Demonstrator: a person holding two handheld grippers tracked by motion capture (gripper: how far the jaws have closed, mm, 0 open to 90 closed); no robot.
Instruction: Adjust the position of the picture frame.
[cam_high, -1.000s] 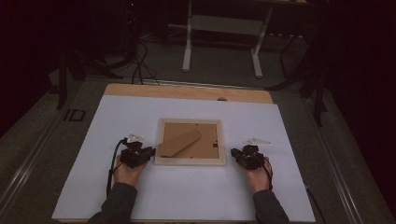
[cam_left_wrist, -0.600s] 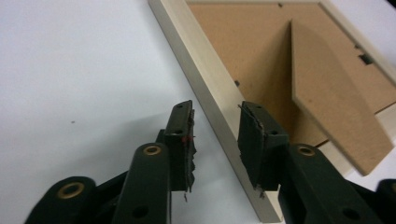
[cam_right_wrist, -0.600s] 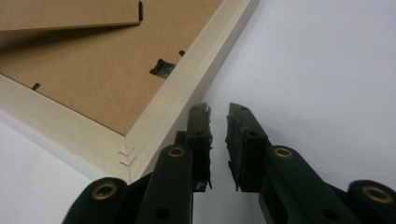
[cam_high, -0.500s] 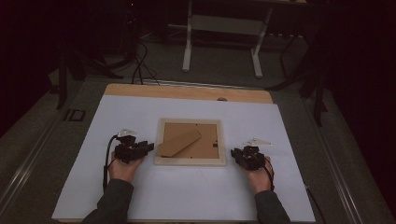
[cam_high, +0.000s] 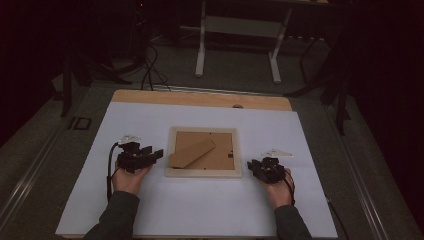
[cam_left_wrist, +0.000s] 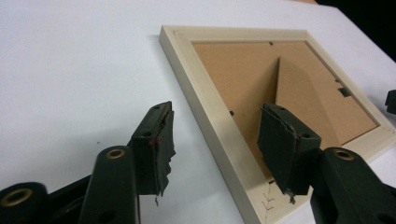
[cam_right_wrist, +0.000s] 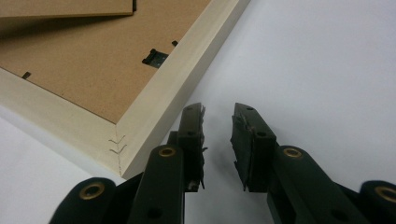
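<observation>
White sheeting covers the table (cam_high: 200, 215), with a dark floor and a pale metal stand (cam_high: 237, 45) beyond its far edge. Face down at the middle of the sheet lies a picture frame (cam_high: 204, 172), its cream wood border around a brown backing board and a folded-flat easel leg (cam_high: 192, 152). The left gripper (cam_high: 155, 155) hovers just beside the frame's left edge; its jaws have just been opening and now stand wide, straddling that border from above without pressing it. The right gripper (cam_high: 254, 167) sits just beside the frame's near right corner, its jaws having just been opening too, now parted a little with nothing between them.
</observation>
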